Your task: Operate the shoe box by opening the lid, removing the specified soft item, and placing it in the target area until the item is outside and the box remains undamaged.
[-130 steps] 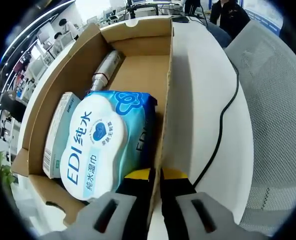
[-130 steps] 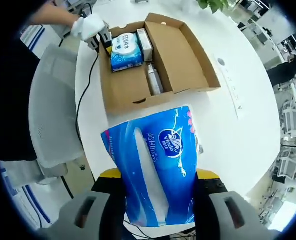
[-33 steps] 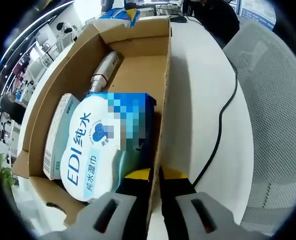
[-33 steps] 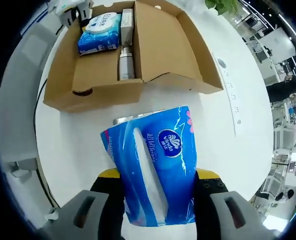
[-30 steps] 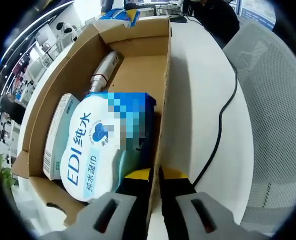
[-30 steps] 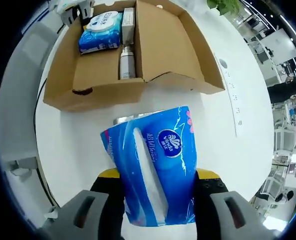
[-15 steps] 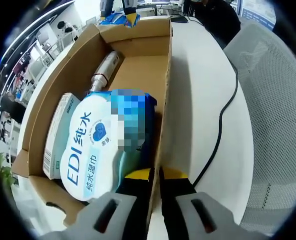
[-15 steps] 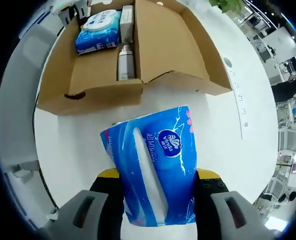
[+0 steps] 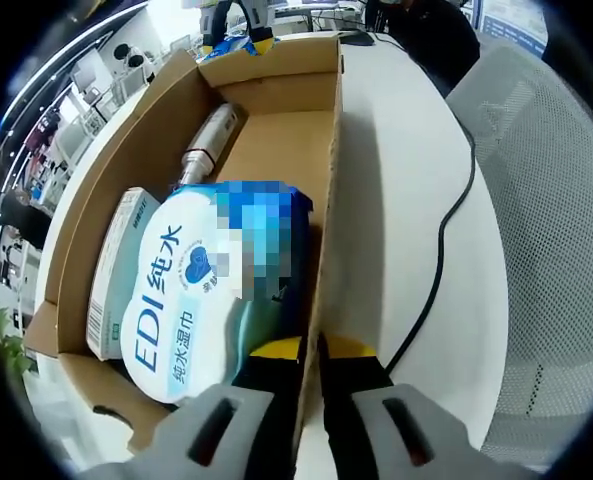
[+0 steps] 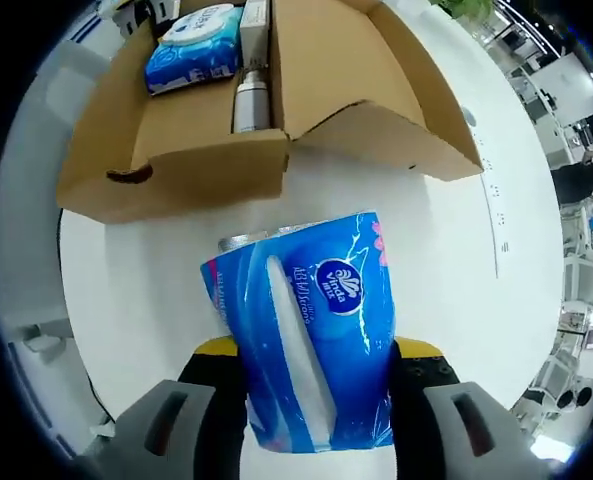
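Jaws around tissue pack (image 10: 311, 335); box wall (image 9: 328, 180)

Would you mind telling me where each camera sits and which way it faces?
Left gripper view: rides the left gripper, shut on the box wall, looking along the box over the wipes and bottle.
Right gripper view: rides the right gripper, shut on the tissue pack, looking down at the table and box.
Shared: box, wipes, bottle.
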Demonstrator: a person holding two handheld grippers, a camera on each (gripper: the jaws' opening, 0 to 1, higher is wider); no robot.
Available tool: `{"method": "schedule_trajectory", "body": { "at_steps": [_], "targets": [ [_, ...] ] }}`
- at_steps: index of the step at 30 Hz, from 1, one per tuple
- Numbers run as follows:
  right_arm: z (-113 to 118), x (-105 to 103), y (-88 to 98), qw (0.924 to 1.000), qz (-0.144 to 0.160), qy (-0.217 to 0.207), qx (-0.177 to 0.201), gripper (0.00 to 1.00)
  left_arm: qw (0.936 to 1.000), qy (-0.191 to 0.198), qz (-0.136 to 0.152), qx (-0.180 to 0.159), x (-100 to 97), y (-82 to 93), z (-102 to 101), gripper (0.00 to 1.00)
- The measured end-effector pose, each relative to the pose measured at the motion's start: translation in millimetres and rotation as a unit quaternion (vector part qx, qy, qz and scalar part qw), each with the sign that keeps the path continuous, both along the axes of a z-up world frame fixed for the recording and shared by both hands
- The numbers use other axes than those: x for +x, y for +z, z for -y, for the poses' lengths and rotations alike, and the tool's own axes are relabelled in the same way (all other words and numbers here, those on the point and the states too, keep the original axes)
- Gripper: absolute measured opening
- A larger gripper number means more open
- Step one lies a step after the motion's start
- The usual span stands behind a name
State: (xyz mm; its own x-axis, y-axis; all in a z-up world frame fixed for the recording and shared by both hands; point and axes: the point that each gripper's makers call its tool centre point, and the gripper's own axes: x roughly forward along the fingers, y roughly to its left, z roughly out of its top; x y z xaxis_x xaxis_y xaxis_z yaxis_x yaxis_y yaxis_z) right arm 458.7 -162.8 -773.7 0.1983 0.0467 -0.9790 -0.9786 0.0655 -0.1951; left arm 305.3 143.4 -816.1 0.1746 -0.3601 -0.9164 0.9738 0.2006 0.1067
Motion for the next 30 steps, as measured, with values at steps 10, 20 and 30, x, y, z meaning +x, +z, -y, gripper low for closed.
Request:
{"method": "schedule_trajectory", "body": {
  "at_steps": [10,20,30],
  "targets": [
    [1.5,4.7,-0.5,1.0,0.0,0.003,0.0,0.59,1.0,0.0,-0.001,0.0,0.4,0.4,0.1,0.04],
    [0.1,7.7,0.4,0.9994,0.01,0.03,0.009,0.6,1.0,-0.001,-0.001,0.0,0.1,-0.1,0.3,0.04],
    [1.6,5.2,5.2,0.9999,-0.001,0.003,0.016,0.55,1.0,-0.004,-0.001,0.0,-0.3,0.1,0.3,0.04]
  ]
}}
